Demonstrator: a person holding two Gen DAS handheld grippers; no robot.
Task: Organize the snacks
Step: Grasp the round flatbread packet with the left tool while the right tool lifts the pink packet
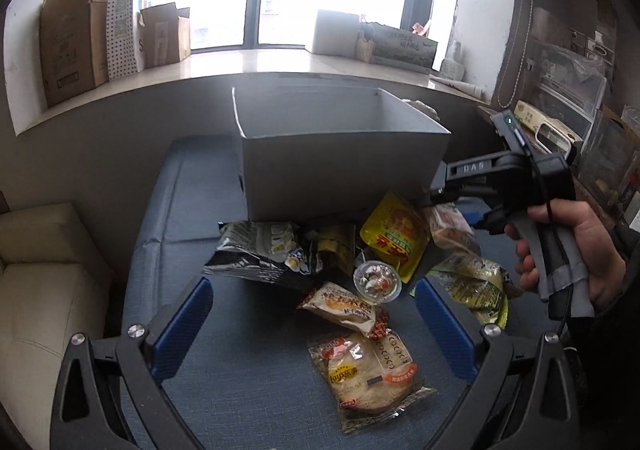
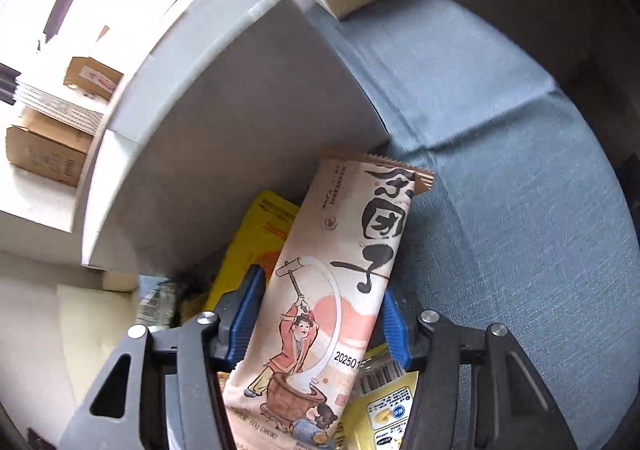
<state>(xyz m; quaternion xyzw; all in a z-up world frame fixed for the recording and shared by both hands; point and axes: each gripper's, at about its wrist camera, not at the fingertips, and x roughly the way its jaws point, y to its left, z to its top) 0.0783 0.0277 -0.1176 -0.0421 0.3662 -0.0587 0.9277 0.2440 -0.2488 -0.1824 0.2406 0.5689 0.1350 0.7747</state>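
Mochi packet (image 2: pixel 340 282) is clamped in right gripper (image 2: pixel 316 314) beside grey box (image 1: pixel 340 166); left gripper (image 1: pixel 314 314) jaws wide, empty. Box appears unfilled; several snacks remain before it.

A box (image 1: pixel 344 166) stands at the back of the table (image 1: pixel 224 382), with the snack pile in front of it. A chip bag (image 1: pixel 260 250) lies at the pile's left, a pouch (image 1: pixel 394 236) to its right, a jelly cup (image 1: pixel 376 282) between them, and a rice cracker pack (image 1: pixel 368 374) nearest. Behind the box runs a windowsill (image 1: pixel 240 64) carrying cartons (image 1: pixel 72 38).

Black left gripper (image 1: pixel 314 324) – blue ribbed pads (image 1: pixel 448 330), silver screws, bare hand (image 1: pixel 576 254)
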